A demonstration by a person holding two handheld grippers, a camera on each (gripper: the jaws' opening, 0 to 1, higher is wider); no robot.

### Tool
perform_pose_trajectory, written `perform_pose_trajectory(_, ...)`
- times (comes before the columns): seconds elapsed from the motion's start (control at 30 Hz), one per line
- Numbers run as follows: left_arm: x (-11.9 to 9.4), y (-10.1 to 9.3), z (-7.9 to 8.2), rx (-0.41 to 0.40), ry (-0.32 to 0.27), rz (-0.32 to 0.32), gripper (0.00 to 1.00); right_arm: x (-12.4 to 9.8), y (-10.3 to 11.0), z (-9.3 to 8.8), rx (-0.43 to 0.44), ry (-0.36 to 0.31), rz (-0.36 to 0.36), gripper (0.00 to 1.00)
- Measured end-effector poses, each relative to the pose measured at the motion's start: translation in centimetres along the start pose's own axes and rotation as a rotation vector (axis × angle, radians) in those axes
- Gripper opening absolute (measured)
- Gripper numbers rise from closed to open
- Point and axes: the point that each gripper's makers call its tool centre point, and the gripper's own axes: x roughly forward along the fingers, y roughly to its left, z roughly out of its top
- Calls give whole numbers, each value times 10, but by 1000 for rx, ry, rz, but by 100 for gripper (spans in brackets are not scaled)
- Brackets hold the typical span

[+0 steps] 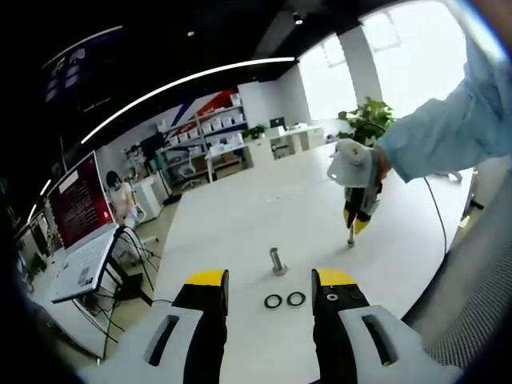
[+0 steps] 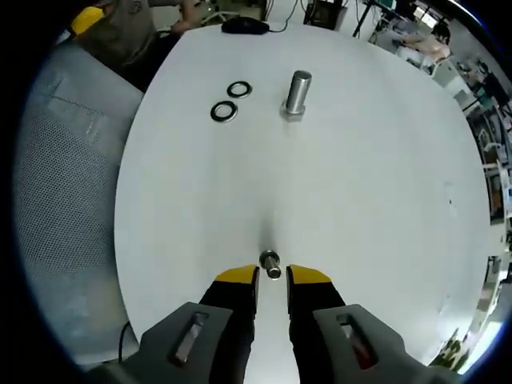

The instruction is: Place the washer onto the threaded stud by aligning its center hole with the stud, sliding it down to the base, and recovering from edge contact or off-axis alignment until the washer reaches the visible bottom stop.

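On the white round table (image 2: pixel 320 184) a short silver threaded stud (image 2: pixel 297 94) stands upright on its wider base. Two dark flat ring washers (image 2: pixel 231 101) lie flat on the tabletop just beside it, close to each other but apart from the stud; neither is on the stud.

In the right gripper view, the right gripper (image 2: pixel 273 278), grey with yellow tips, has its jaws drawn close together on a small silver metal washer (image 2: pixel 270 262), pinched between the tips and projecting just past them. This held washer is well apart from the stud, which stands farther up the view, toward the table's far side, with the two dark washers to its left.

In the left gripper view, the left gripper (image 1: pixel 270 279) has its black jaws with yellow tips spread wide with nothing between them. The stud (image 1: pixel 278 262) stands just beyond the gap between the tips, and the two dark washers (image 1: pixel 285 300) lie between the tips, nearer the right-hand jaw. Farther off, the right gripper (image 1: pixel 352 234) hangs point-down over the table, held by a gloved hand (image 1: pixel 354 162) on a light blue sleeve (image 1: pixel 448 120), to the right of the stud and apart from it.

An open laptop (image 1: pixel 80 232) sits on a stand at the left of the table.
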Motion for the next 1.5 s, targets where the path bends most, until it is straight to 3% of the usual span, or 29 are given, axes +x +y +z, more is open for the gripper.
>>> perform_pose_trajectory(0.27,0,0,0,4,2,-2,40,-18,-4,3,28,-53,-51,17)
perform_pose_trajectory(0.5,0,0,1,9,1,1,40,-57,-17,17,177,-221,-130,19)
perform_pose_trajectory(0.53,0,0,1,11,-1,2,40,-67,-22,19,235,-268,-171,20)
perform_pose_trajectory(0.67,-1,0,3,12,-10,8,40,-105,-23,32,381,-473,-228,23)
perform_pose_trajectory(0.73,-1,0,3,13,-10,7,40,-123,-17,35,472,-574,-229,24)
perform_pose_trajectory(0.8,-1,0,4,17,-13,5,40,-135,-12,37,509,-639,-243,26)
perform_pose_trajectory(1.07,-2,-2,5,24,-20,0,40,-173,18,15,652,-785,-350,32)
perform_pose_trajectory(1.13,-3,-1,6,23,-26,5,40,-189,21,7,720,-865,-428,31)
perform_pose_trajectory(1.2,-4,0,8,15,-35,9,40,-201,31,5,731,-935,-456,32)
perform_pose_trajectory(1.5,-6,1,8,17,-41,12,40,-215,76,-27,821,-984,-508,41)
